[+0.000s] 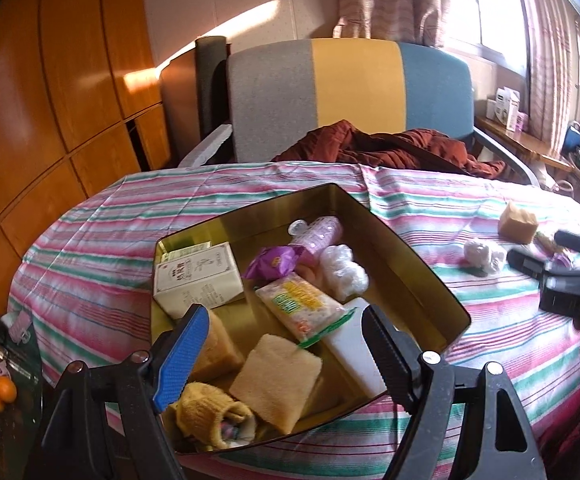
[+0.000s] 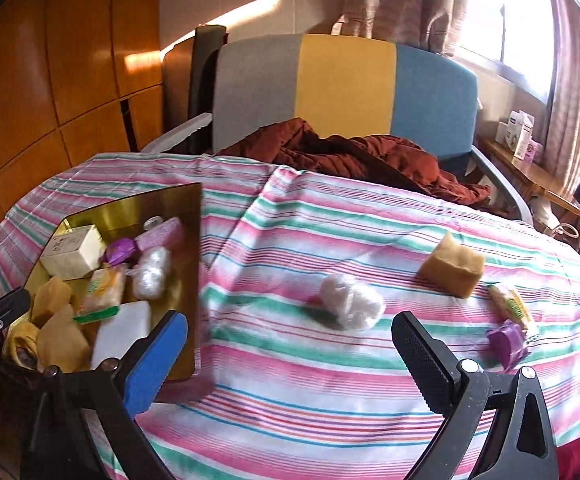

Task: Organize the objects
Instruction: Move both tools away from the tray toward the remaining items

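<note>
The white crumpled bundle [image 2: 352, 306] lies on the striped tablecloth [image 2: 290, 392], to the right of the gold box [image 2: 192, 240] and well apart from it. It looks like scrunched plastic wrap or tissue: light, soft and springy, likely to squash rather than slip, so a hold across its middle with a gentle close should do. Farther right of the box sit a tan sponge block [image 2: 452, 270], a yellow-green snack packet [image 2: 512, 306] and a small purple piece [image 2: 506, 344]; the sponge should compress easily, the packet is thin and may need its long edges pinched.

The right gripper [image 2: 290, 344] hangs just short of the bundle, its jaws spread wide with nothing between them. The left gripper [image 1: 286, 344] hovers over the near end of the box, also wide open and empty.

Inside the box are a white carton [image 1: 196, 276], a purple wrapped sweet [image 1: 272, 262], a pink tube [image 1: 322, 232], another white bundle [image 1: 342, 266], a snack packet [image 1: 302, 306], two sponge pieces [image 1: 276, 380] and a yellow knit sock [image 1: 206, 408]. Beyond the box stands a striped chair [image 1: 354, 92] with brown cloth [image 1: 390, 148] on its seat.
</note>
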A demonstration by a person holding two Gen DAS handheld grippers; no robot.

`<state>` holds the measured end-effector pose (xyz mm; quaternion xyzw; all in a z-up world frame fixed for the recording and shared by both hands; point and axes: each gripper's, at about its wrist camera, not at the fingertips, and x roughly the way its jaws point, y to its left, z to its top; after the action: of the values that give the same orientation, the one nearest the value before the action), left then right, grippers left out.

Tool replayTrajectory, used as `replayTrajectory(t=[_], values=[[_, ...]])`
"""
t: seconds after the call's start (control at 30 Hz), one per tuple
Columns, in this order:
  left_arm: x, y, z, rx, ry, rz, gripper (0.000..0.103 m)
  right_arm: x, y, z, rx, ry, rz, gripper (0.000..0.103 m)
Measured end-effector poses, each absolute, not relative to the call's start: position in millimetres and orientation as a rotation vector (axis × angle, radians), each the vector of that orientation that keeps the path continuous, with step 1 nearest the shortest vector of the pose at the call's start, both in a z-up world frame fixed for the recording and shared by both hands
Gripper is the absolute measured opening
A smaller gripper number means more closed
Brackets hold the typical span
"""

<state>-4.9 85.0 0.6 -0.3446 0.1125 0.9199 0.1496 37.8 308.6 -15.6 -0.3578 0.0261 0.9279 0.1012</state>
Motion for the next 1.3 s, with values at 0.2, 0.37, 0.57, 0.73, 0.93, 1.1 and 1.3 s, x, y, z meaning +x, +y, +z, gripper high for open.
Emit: replayTrajectory(t=[0.2,0.37,0.57,0.73,0.93,1.1,1.3], values=[[-0.3,106.8,1.8,-0.973,0.369,2.594,0.08,39.3,364.8,-1.0,-1.006,0.082,2.655,0.103],[4.3,124.6,0.3,-0.963,0.414,2.551,0.08,44.3,422.6,5.8,-0.941,0.084,2.55,0.103],[7.3,145.6,-1.2,-0.957,0.471,2.51,0.08,57.8,489.8,-1.4,-0.892,0.126,2.418,0.103],[7.4,169.2,-3.4,-0.957,0.514,2.468,0.08,75.4,540.4,-19.0,-0.892,0.358,2.281,0.103],[5.7,206.2,-7.6,-0.972,0.508,2.382,0.08,93.0,567.9,-22.9,-0.86,0.585,2.213,0.103],[4.7,238.5,-11.4,-1.0,0.483,2.275,0.08,97.6,573.8,-20.8,-0.837,0.631,2.196,0.103],[-2.0,276.9,-19.2,-1.06,0.429,2.175,0.08,128.7,600.4,-14.9,-0.693,0.788,2.1,0.103]])
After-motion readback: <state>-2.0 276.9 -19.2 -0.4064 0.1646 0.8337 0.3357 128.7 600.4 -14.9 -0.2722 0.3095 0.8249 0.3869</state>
